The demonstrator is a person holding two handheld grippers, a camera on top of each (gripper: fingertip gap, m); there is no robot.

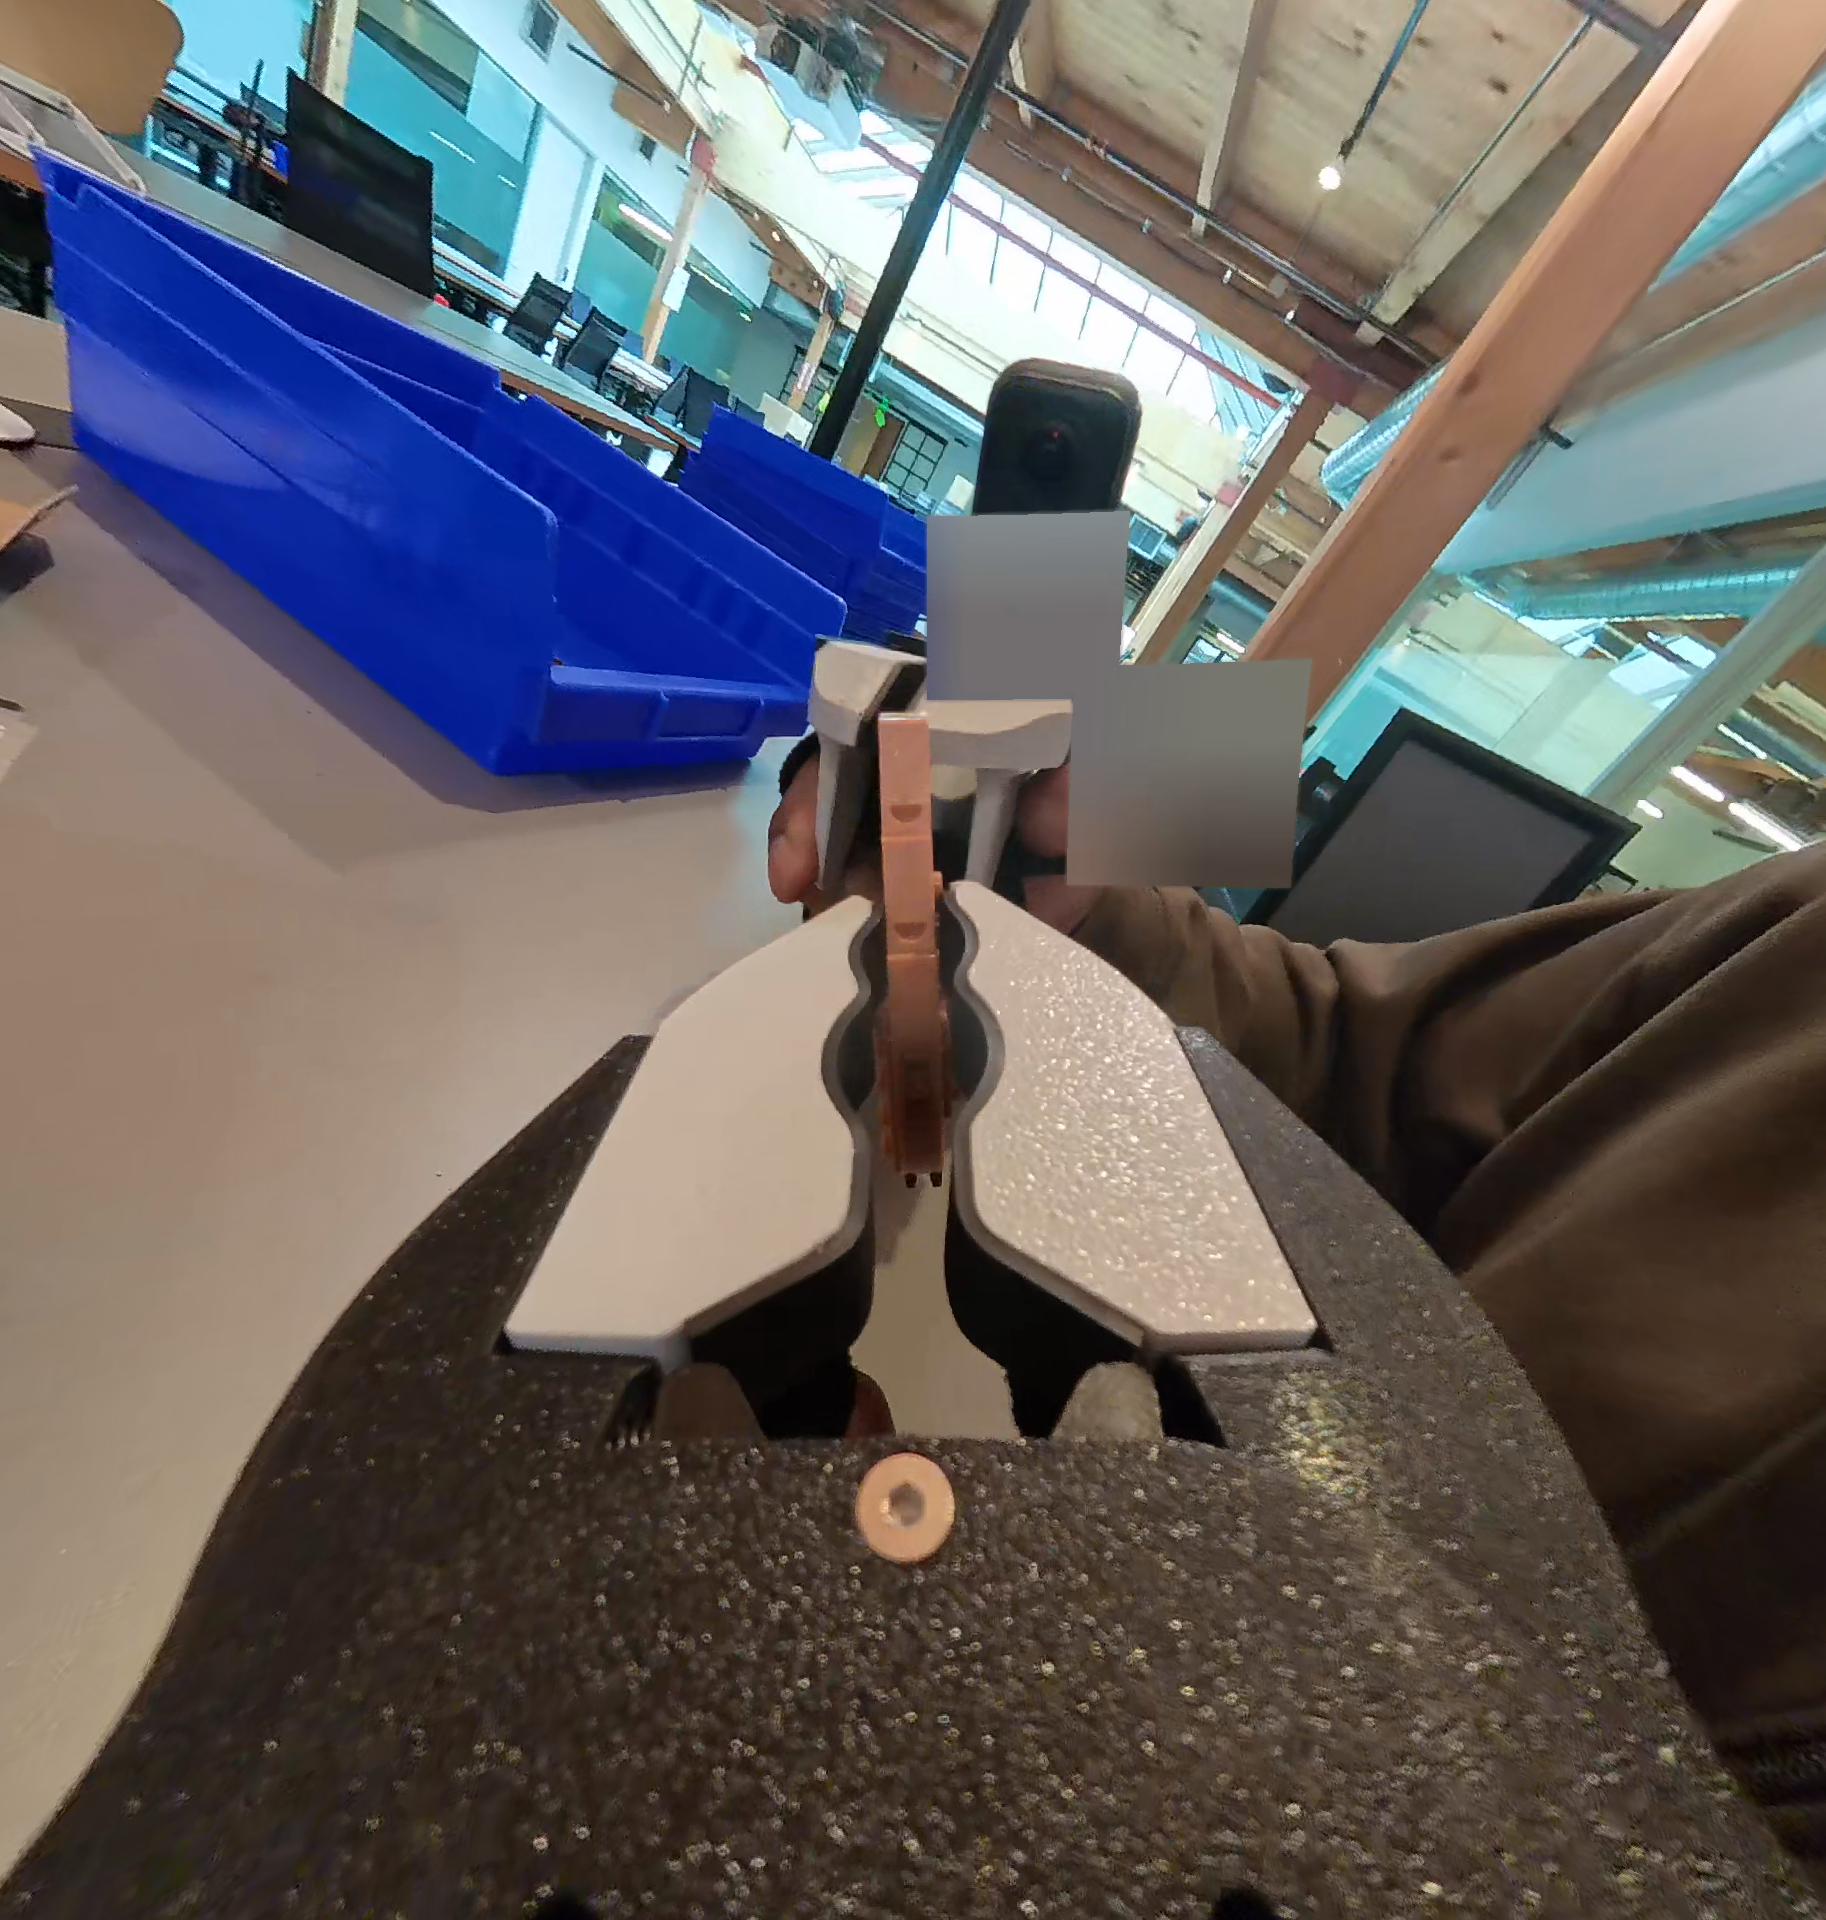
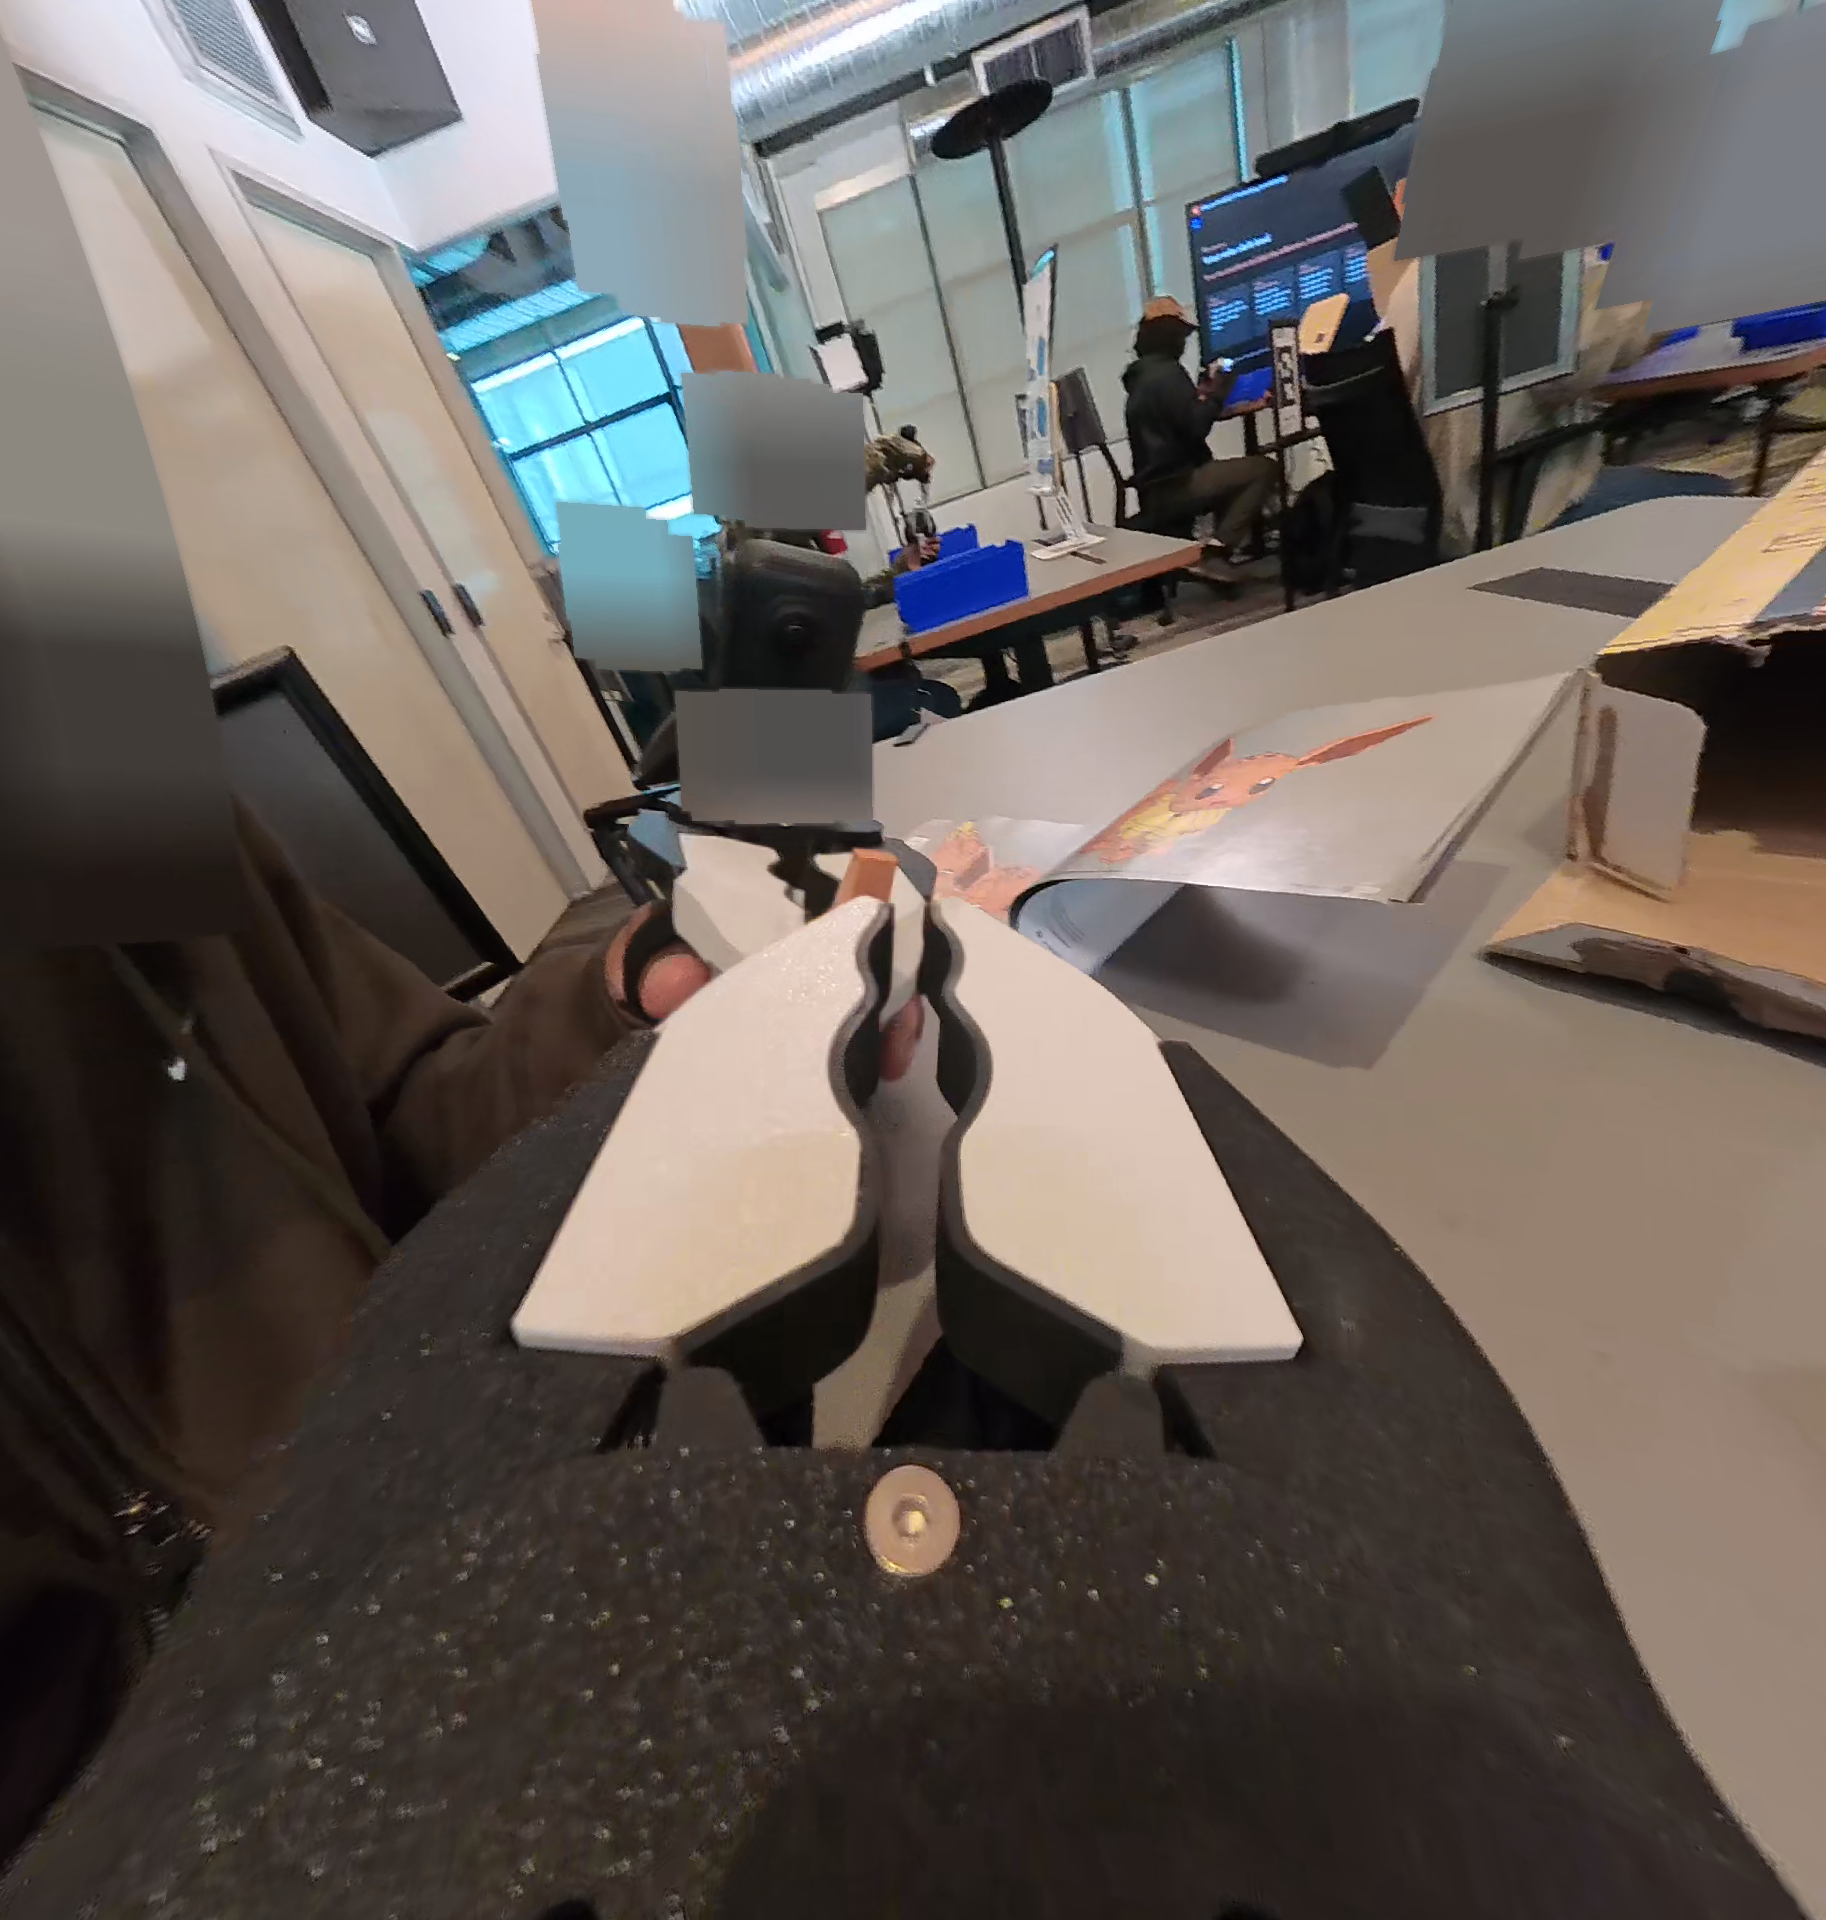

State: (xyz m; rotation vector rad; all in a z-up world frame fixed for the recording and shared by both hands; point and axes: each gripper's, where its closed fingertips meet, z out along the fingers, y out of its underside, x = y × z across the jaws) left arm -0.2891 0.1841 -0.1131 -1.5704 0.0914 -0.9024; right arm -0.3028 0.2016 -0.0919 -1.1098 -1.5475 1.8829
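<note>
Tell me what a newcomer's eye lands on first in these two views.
First the slim tan plastic piece, standing between the left tongs, its far end at the right tongs facing them. Then the long blue bins on the grey table, and the open picture booklet beside a torn cardboard box.

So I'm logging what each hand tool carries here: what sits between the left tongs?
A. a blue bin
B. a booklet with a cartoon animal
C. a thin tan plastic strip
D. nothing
C: in the left wrist view the left tongs are closed on a thin tan plastic strip that stands up between them, while the blue bin rests apart on the grey table.
</note>
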